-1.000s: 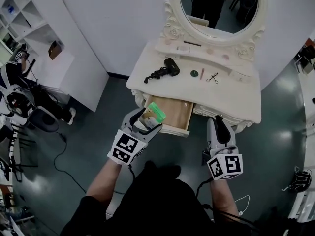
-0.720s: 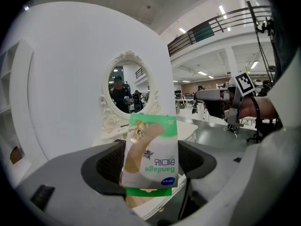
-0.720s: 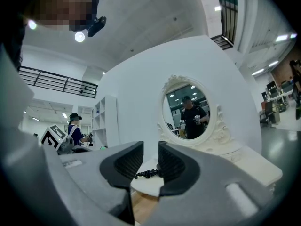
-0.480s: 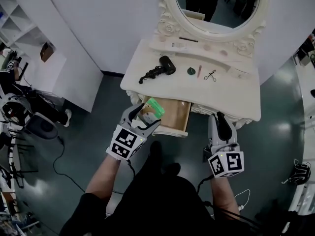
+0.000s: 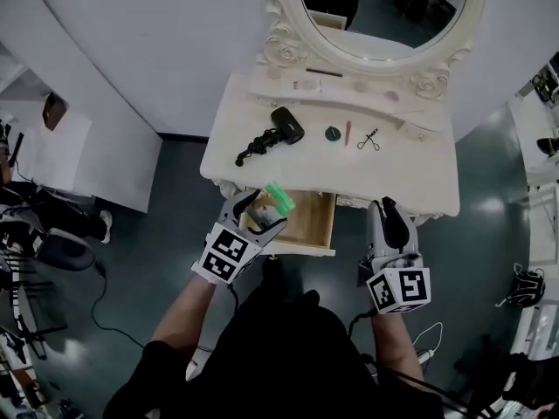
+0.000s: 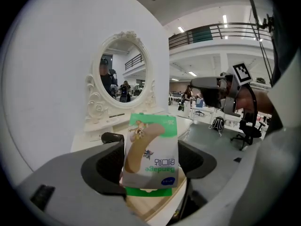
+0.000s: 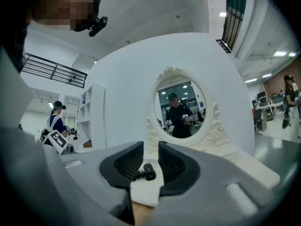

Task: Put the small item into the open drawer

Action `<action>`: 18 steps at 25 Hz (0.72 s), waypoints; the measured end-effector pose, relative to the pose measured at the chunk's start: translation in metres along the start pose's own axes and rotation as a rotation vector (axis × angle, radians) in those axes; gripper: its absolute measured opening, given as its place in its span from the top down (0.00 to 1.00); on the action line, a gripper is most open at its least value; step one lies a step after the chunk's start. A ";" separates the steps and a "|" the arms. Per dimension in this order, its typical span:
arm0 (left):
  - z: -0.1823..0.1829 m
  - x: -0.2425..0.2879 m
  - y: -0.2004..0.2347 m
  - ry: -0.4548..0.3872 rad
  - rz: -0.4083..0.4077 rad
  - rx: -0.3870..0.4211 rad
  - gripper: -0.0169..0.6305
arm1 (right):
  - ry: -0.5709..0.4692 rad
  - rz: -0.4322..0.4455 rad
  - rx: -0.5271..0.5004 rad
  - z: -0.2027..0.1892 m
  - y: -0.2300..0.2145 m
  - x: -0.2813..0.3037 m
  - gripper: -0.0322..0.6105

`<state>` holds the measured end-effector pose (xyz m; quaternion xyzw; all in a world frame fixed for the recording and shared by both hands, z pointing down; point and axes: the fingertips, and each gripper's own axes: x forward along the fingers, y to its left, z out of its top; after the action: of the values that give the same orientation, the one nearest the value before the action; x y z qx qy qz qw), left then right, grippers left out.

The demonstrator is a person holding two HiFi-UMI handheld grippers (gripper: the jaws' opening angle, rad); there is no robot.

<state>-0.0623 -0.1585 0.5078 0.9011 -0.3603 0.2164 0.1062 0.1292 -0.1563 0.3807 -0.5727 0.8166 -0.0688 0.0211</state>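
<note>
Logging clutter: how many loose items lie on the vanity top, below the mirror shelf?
4, in a row left to right: black hair dryer, green round item, red stick, small metal tool. Pale items against the white top may go unseen.

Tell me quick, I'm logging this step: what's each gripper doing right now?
Left gripper: closed on the bandage box.
Right gripper: open, nothing between its jaws.
</note>
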 end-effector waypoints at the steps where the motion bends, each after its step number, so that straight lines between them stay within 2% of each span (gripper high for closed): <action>1: -0.005 0.006 0.005 0.015 -0.013 0.018 0.44 | 0.005 -0.013 -0.001 -0.001 -0.001 0.006 0.80; 9: -0.052 0.054 0.019 0.146 -0.154 0.106 0.44 | 0.048 -0.122 -0.016 -0.008 -0.008 0.036 0.80; 13: -0.083 0.078 0.014 0.233 -0.214 0.215 0.44 | 0.073 -0.160 -0.007 -0.019 -0.016 0.041 0.80; 18: -0.125 0.104 -0.005 0.356 -0.284 0.339 0.44 | 0.093 -0.162 0.020 -0.034 -0.032 0.047 0.80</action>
<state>-0.0313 -0.1742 0.6667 0.8953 -0.1650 0.4113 0.0450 0.1390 -0.2082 0.4204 -0.6327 0.7671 -0.1051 -0.0166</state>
